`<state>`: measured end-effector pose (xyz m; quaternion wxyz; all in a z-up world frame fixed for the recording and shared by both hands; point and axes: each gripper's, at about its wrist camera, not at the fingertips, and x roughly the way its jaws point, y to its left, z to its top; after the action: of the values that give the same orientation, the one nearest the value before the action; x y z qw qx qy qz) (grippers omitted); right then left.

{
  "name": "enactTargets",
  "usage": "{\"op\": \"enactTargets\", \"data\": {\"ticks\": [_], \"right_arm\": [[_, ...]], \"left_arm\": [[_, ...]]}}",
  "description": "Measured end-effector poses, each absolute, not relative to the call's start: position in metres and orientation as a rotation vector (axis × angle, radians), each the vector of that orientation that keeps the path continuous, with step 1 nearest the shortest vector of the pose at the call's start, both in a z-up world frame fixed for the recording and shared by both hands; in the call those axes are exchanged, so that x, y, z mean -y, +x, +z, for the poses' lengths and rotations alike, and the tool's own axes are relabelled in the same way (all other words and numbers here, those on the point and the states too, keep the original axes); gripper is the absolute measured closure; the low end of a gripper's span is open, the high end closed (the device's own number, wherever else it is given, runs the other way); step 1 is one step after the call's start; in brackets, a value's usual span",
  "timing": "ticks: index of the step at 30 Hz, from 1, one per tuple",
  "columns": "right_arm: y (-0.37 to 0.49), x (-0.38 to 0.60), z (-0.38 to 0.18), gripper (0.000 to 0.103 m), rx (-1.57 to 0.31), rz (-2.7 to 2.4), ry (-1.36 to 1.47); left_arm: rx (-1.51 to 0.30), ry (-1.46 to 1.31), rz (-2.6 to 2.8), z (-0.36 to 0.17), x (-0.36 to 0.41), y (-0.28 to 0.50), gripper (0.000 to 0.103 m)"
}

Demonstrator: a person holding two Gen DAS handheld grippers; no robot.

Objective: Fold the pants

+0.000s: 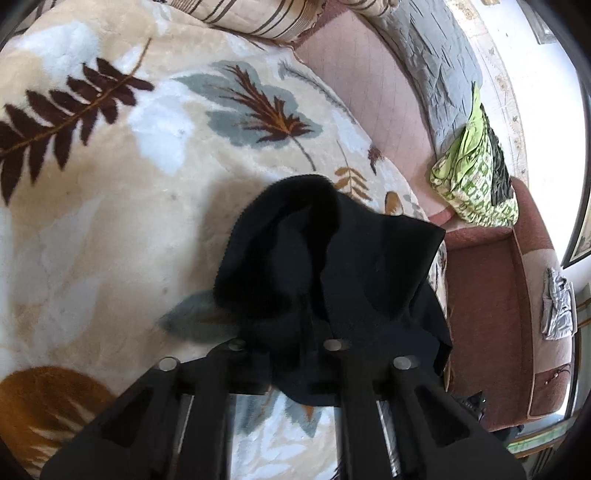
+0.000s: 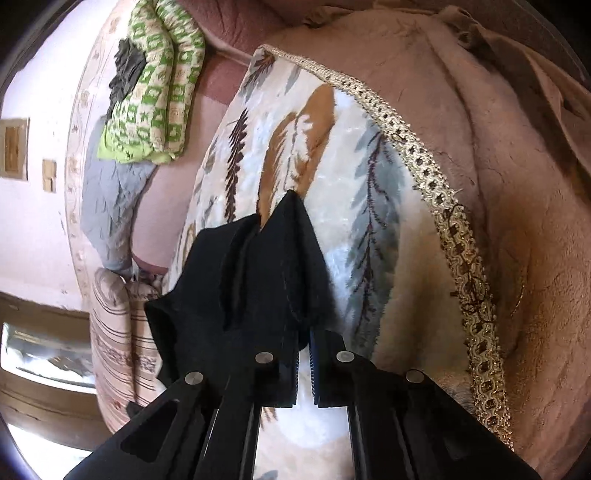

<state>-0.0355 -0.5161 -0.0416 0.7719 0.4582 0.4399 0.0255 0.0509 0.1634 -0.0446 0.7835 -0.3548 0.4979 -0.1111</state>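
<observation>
The black pants [image 1: 332, 266] hang bunched and lifted above a leaf-patterned blanket [image 1: 122, 177], gripped at two places. From the left wrist view the cloth rises in a rumpled hood shape straight ahead of the left tongs [image 1: 295, 369], draping over the fingers so that their tips are buried in the fabric; the tongs are closed on the pants. A loose flap falls off to the right and down past the blanket's edge.

From the right wrist view the pants [image 2: 258, 280] stand up in folded peaks in front of the right tongs [image 2: 303, 363]. Those fingers [image 2: 286, 380] are drawn nearly together, only a thin slit between the ribbed pads, and the black cloth is pinched between them near the tips, while more of it spills to the left over the outer finger.

The blanket spreads cream, white, grey and brown under both tools, and its gold braided trim [image 2: 461, 266] curves along the edge. Beside that lies a pink plush cover [image 2: 535, 221]. Farther off, on a reddish couch [image 1: 491, 295], sits a green and white folded quilt [image 1: 476, 173] next to a grey crumpled cloth [image 1: 439, 70]. A striped pillow [image 1: 251, 18] rests at the far edge of the blanket.
</observation>
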Motion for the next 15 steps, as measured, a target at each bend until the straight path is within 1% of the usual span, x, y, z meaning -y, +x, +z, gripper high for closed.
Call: {"op": "enactTargets", "data": {"ticks": [2, 6, 10, 12, 13, 14, 15], "right_arm": [[-0.042, 0.519, -0.036, 0.1, -0.933, 0.056, 0.977], [-0.069, 0.528, -0.035, 0.101, -0.921, 0.108, 1.043], [-0.092, 0.515, -0.038, 0.101, -0.992, 0.182, 1.043], [-0.097, 0.503, -0.048, 0.1, -1.064, 0.179, 1.023], [-0.097, 0.499, -0.054, 0.1, -1.094, 0.147, 1.002], [-0.097, 0.499, -0.055, 0.102, -1.082, 0.132, 0.995], [-0.094, 0.498, -0.051, 0.102, -1.07, 0.107, 0.977]], "left_arm": [[-1.073, -0.746, -0.236, -0.042, -0.163, 0.041, 0.096], [-1.055, -0.754, -0.257, -0.03, -0.177, 0.004, 0.096], [-1.036, -0.787, -0.25, -0.023, -0.211, -0.038, 0.096], [-1.041, -0.811, -0.22, -0.028, -0.229, -0.052, 0.096], [-1.048, -0.799, -0.208, -0.033, -0.232, -0.054, 0.095], [-1.057, -0.788, -0.2, -0.036, -0.232, -0.054, 0.093], [-1.074, -0.78, -0.169, -0.042, -0.233, -0.052, 0.089]]}}
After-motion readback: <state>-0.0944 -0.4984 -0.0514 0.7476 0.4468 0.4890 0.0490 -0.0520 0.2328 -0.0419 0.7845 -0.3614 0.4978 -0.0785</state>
